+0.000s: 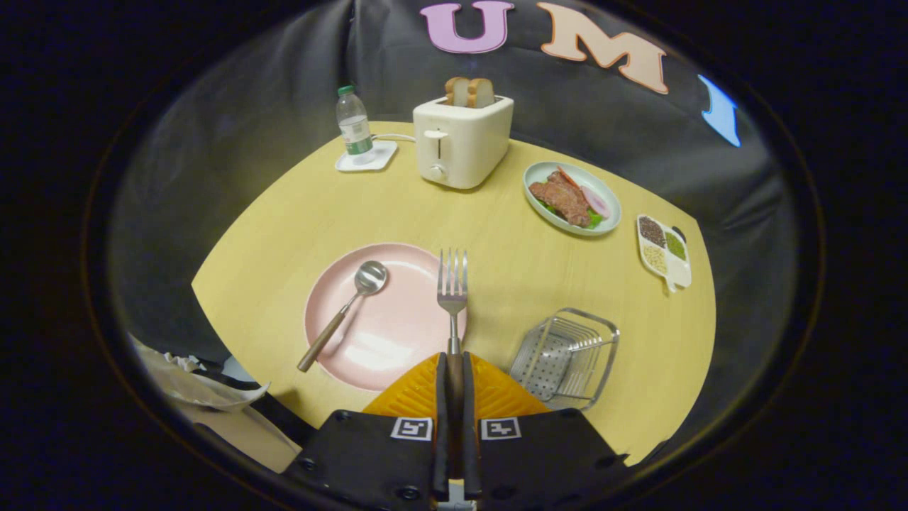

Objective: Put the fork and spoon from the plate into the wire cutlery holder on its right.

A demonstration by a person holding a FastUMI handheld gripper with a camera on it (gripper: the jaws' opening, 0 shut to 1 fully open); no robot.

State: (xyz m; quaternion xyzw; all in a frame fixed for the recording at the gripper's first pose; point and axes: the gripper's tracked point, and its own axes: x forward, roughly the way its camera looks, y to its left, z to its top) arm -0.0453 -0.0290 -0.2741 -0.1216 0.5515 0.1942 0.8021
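My gripper [454,365] is shut on the fork [452,284], both fingers pressing on its brown handle. The fork points straight ahead, tines away from me, and hangs over the right rim of the pink plate [397,333]. A spoon [347,309] with a brown handle lies on the plate's left half, its bowl toward the far side and its handle end past the near-left rim. The wire cutlery holder [567,355] stands on the table just right of the plate and of my fingers, with nothing visible in it.
On the round yellow table [511,248] beyond the plate stand a white toaster [461,142] with bread, a water bottle [353,128] on a white coaster, a plate of meat [572,197] and a divided condiment tray [664,252]. Crumpled paper [191,376] lies off the near-left edge.
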